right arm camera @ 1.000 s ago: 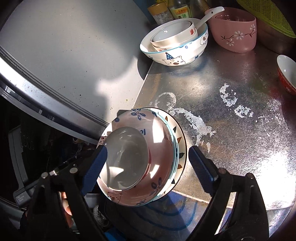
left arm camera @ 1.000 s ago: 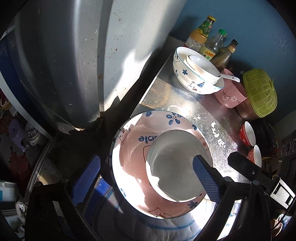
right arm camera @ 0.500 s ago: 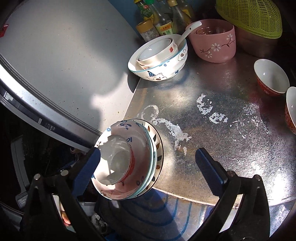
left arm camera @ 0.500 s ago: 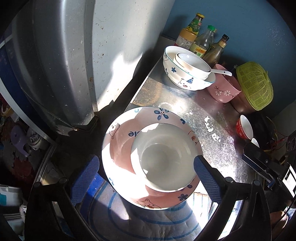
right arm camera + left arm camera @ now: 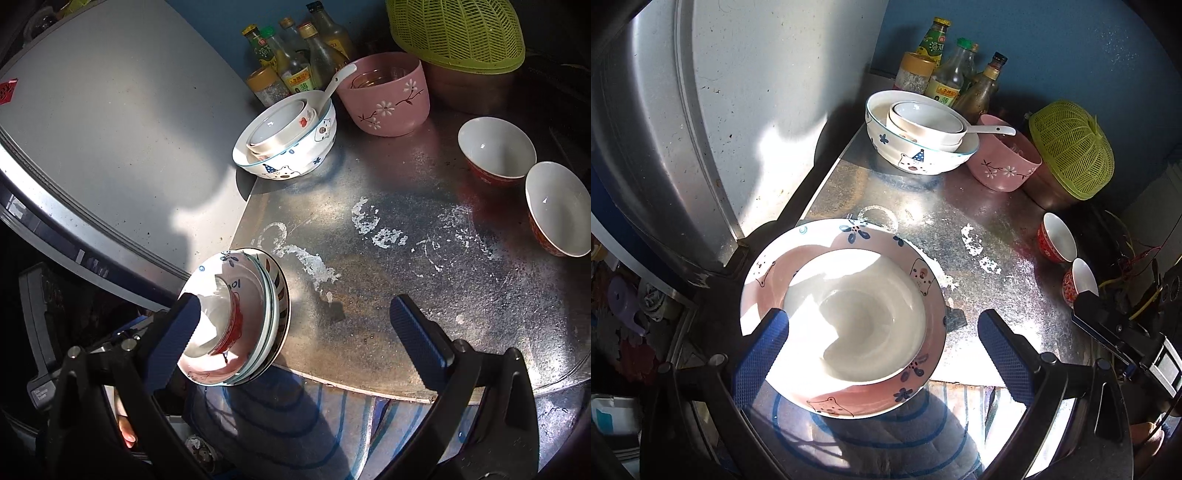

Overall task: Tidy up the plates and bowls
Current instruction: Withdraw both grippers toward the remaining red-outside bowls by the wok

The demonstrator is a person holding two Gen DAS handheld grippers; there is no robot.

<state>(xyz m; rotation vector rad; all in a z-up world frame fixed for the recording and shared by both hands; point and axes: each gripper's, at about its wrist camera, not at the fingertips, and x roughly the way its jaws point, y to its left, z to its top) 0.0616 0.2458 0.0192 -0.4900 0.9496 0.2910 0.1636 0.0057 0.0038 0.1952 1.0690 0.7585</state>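
left gripper (image 5: pixel 882 354) fingers spread wide, nested bowl stack (image 5: pixel 846 314) between them at desk (image 5: pixel 979 221) near edge, likely so it can be shifted. right gripper (image 5: pixel 299 339) fingers spread, holding nothing; stack by left finger.

Glossy glazed ceramic bowls (image 5: pixel 846 317), scuffed dull metal counter (image 5: pixel 997 229), woven plastic basket (image 5: pixel 1071 147)
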